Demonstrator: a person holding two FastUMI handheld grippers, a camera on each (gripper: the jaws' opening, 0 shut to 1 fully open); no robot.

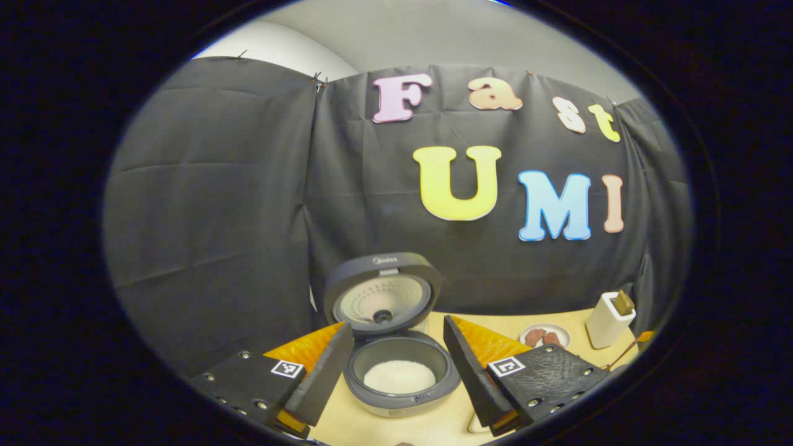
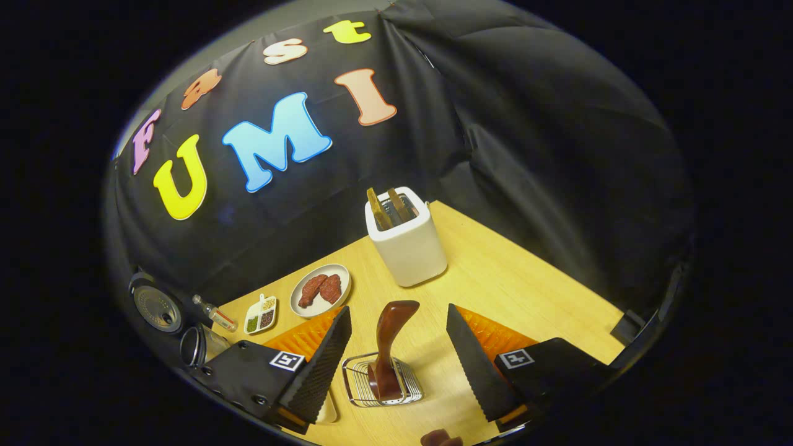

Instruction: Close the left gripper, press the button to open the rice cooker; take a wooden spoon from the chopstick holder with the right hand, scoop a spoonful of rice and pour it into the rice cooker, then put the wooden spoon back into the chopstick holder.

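Observation:
The rice cooker [image 1: 403, 406] stands with its lid [image 1: 382, 291] raised, and white rice [image 1: 399, 376] lies in its pot. My left gripper [image 1: 397, 325] is open, its fingers reaching to either side of the cooker, apart from it. In the right gripper view a dark wooden spoon [image 2: 389, 337] stands upright in a wire chopstick holder [image 2: 356, 381] on the table. My right gripper [image 2: 398, 313] is open with the spoon's top between the fingers and a gap on each side. The cooker's lid [image 2: 155, 306] shows at the far left edge of that view.
A white box [image 2: 407, 238] holding wooden pieces stands at the back of the wooden table [image 2: 526, 291]. A plate of meat [image 2: 320, 290], a divided spice dish [image 2: 261, 314], a small bottle [image 2: 214, 313] and a glass jar [image 2: 198, 347] lie left of the holder.

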